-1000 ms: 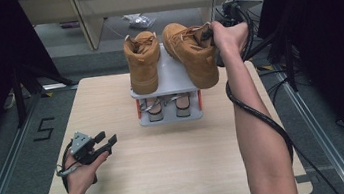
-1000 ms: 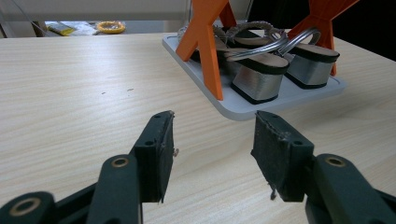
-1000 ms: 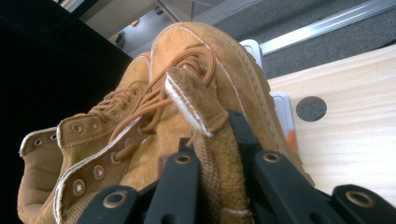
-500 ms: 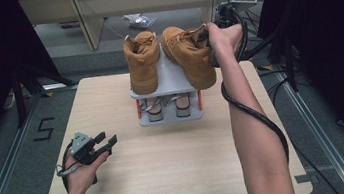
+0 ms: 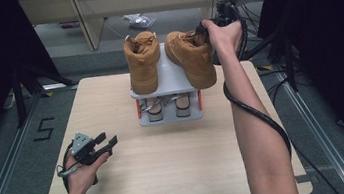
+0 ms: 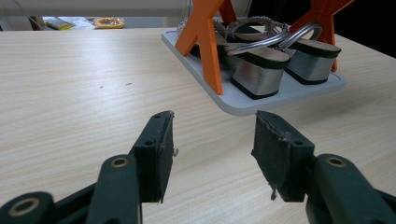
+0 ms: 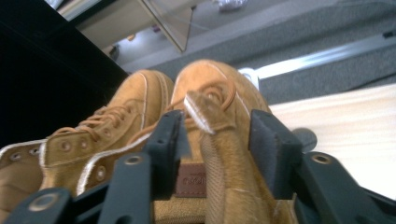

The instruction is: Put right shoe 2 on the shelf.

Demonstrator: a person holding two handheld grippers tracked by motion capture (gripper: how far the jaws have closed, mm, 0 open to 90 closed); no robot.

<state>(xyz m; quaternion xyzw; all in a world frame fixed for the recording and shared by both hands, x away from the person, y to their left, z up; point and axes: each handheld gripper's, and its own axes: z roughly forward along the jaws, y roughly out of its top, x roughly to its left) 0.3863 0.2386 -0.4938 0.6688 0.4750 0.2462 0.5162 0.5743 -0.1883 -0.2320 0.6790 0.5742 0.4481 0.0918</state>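
Right gripper view: jaws astride boot (image 7: pixel 219 140)

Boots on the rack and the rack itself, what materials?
Boots: tan suede or nubuck by the look, matte napped surface, woven laces. Rack: likely plastic, smooth matte grey shelves; orange uprights look 3D-printed, not certain.

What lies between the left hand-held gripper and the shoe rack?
Only bare tabletop, seen in the left gripper view: the left hand-held gripper points open-jawed at the shoe rack.
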